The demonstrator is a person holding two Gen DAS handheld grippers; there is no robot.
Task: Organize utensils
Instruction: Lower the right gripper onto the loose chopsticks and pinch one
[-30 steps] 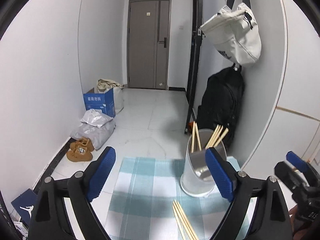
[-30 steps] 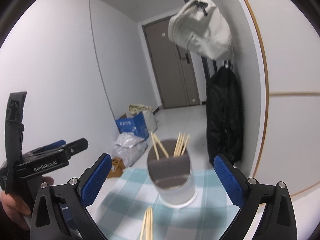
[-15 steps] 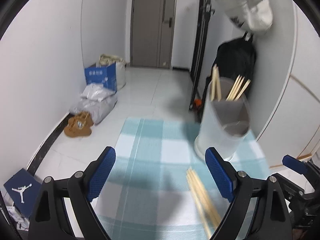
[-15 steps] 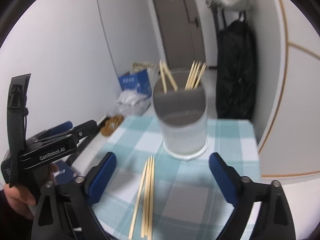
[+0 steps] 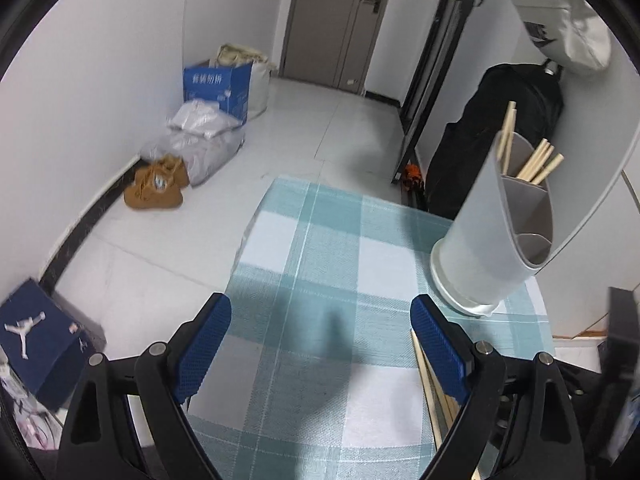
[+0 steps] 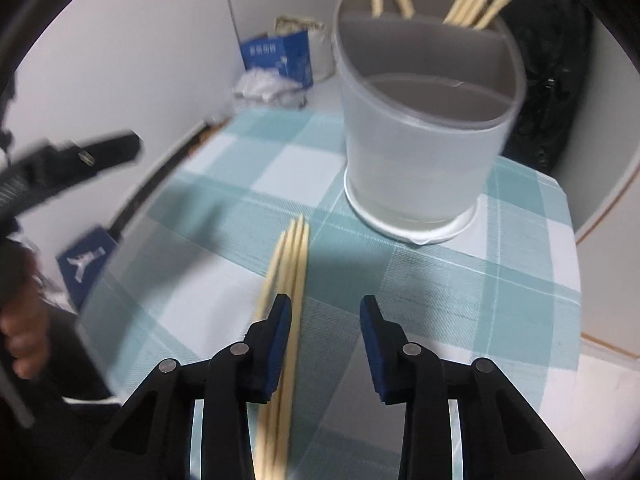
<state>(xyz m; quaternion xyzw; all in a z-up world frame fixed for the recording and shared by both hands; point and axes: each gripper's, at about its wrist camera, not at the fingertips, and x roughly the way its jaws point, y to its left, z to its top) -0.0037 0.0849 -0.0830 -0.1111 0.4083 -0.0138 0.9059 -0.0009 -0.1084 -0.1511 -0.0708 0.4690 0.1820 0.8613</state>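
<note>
A bundle of loose chopsticks [image 6: 286, 280] lies on the checked cloth [image 6: 460, 288] of the worktop, low and left of centre in the right wrist view, its far tips pointing toward the holder [image 6: 424, 120] in the upper middle of the frame. The holder is a pale round cup with inner dividers, standing upright on the cloth, with more chopsticks [image 6: 480, 0] leaning out of its rear compartments. The right tool [image 6: 325, 312] sits at the bottom centre with its blue pads partly apart and nothing between them; its left pad overlaps the bundle, though whether they touch cannot be told. In the left wrist view the left tool [image 5: 320, 336] is at the bottom with its pads wide apart over bare cloth, the loose chopsticks partly hidden behind its right pad and the holder at the right edge. Past the worktop, on the floor in the upper left, are a blue box [image 5: 218, 86], a bag [image 5: 204, 136] and brown shoes [image 5: 156, 184].
</note>
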